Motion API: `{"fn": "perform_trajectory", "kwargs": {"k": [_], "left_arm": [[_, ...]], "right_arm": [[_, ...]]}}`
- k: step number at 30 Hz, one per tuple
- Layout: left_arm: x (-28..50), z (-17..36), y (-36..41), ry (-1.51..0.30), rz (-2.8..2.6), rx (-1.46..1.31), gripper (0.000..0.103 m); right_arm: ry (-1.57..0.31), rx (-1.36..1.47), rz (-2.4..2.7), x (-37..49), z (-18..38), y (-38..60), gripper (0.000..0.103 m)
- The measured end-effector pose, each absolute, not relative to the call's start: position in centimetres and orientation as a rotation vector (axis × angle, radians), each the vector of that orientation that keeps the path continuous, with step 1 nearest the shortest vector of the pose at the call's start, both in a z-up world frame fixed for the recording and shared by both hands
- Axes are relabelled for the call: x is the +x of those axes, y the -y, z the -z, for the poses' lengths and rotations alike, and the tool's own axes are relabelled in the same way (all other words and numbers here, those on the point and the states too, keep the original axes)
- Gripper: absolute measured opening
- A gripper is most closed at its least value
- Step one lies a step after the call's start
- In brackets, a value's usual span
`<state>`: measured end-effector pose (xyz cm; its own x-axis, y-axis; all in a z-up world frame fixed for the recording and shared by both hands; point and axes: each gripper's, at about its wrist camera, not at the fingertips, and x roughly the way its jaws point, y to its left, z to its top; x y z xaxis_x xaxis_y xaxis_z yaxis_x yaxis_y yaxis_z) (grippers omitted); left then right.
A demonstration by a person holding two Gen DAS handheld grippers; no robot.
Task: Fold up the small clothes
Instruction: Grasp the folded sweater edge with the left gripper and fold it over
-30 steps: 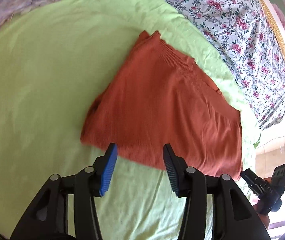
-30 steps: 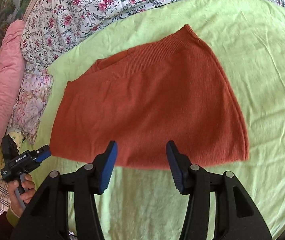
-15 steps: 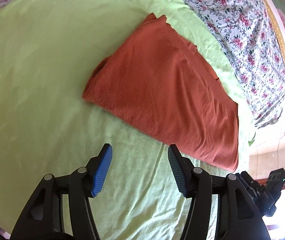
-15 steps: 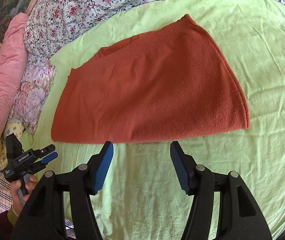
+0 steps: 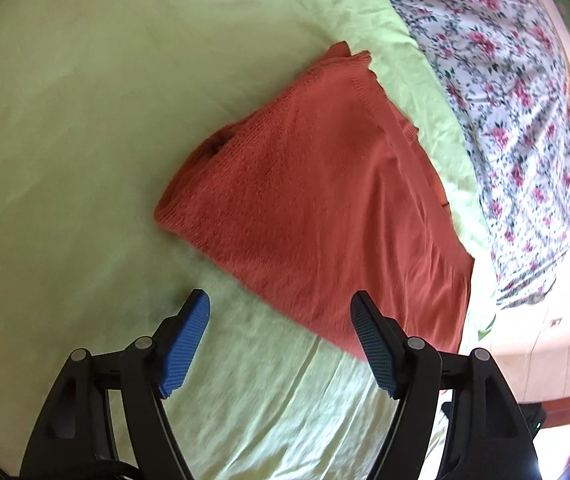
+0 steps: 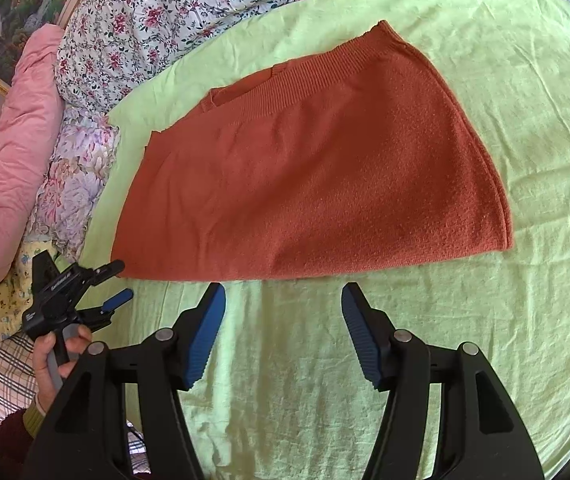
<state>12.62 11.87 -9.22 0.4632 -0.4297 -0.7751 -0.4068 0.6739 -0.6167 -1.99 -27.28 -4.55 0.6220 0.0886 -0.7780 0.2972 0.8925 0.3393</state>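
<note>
A rust-orange knitted garment point(image 6: 317, 176) lies folded flat on a light green sheet point(image 6: 485, 340); its ribbed band faces the far side. It also shows in the left wrist view point(image 5: 325, 208). My right gripper point(image 6: 283, 300) is open and empty, just short of the garment's near folded edge. My left gripper point(image 5: 279, 308) is open and empty, its right finger over the garment's near edge. The left gripper also shows in the right wrist view point(image 6: 113, 280), held in a hand beside the garment's left corner.
A floral bedspread point(image 6: 189, 12) lies beyond the green sheet and shows in the left wrist view point(image 5: 517, 128). A pink quilt point(image 6: 9, 152) and a flowered pillow point(image 6: 77, 176) lie at the left. The bed's edge and floor point(image 5: 545, 352) are at the left view's right.
Both grippers have pulled back from the garment's near edge and opened a little wider. The garment lies still in its folded shape.
</note>
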Motion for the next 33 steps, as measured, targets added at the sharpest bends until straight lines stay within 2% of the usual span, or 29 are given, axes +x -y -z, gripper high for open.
{"fn": "perform_trajectory", "kwargs": {"k": [14,16,18,20,21,28,33], "left_arm": [[16.0,10.2,-13.6,-0.998,-0.07,-0.958,0.072],[16.4,10.0,-13.5,-0.995,-0.088,-0.92,0.063],[16.7,9.8,-13.3,-0.995,-0.108,-0.866,0.032],[16.9,9.3,-13.1,-0.986,-0.096,-0.84,0.016],[17.0,8.7,-12.7,-0.979,-0.089,-0.816,0.012],[17.8,3.3,-8.0,-0.892,0.08,-0.655,0.009],[18.5,0.6,-0.7,-0.879,0.294,-0.537,0.008]], "right_arm": [[-0.914,0.469,0.081,-0.5,4.3,28.2,0.062],[-0.914,0.473,0.083,-0.4,4.3,28.4,0.062],[-0.914,0.475,0.087,-0.2,4.3,28.7,0.062],[-0.908,0.478,0.093,-0.1,4.2,29.0,0.062],[-0.903,0.484,0.092,0.0,4.2,29.2,0.062],[-0.878,0.488,0.112,0.6,3.8,30.7,0.062],[-0.86,0.517,0.118,1.3,3.4,32.3,0.062]]}}
